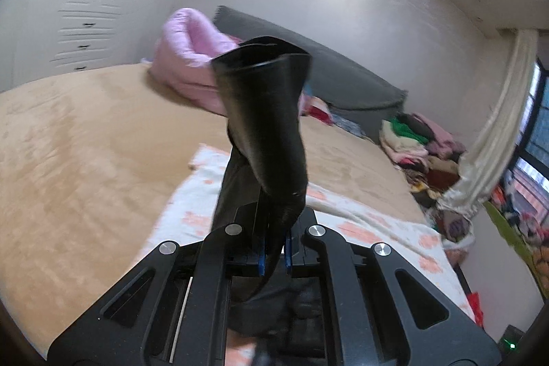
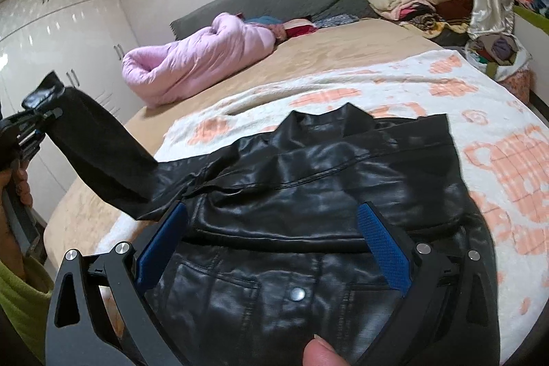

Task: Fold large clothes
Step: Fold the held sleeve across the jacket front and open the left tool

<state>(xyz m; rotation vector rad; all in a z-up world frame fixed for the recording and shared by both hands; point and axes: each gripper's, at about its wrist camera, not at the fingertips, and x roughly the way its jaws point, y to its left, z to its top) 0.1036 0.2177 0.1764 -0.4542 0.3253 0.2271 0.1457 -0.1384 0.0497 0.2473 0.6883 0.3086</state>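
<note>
Spread over the tan bed [image 2: 343,54] is a white blanket with peach flowers [image 2: 480,139], and the black leather jacket [image 2: 308,194] is lying flat on it, giving a clean surface for folding. Left of the jacket, the left claw [image 2: 39,122] is clamping the sleeve [image 1: 271,112] near its cuff and holding it raised, probably to swing it across the jacket. Hovering over the jacket's near edge, the right claw [image 2: 274,249] is gaping wide, holding nothing.

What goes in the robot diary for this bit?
left gripper: shut on sleeve, lifted | right gripper: open over black jacket | blanket
</note>
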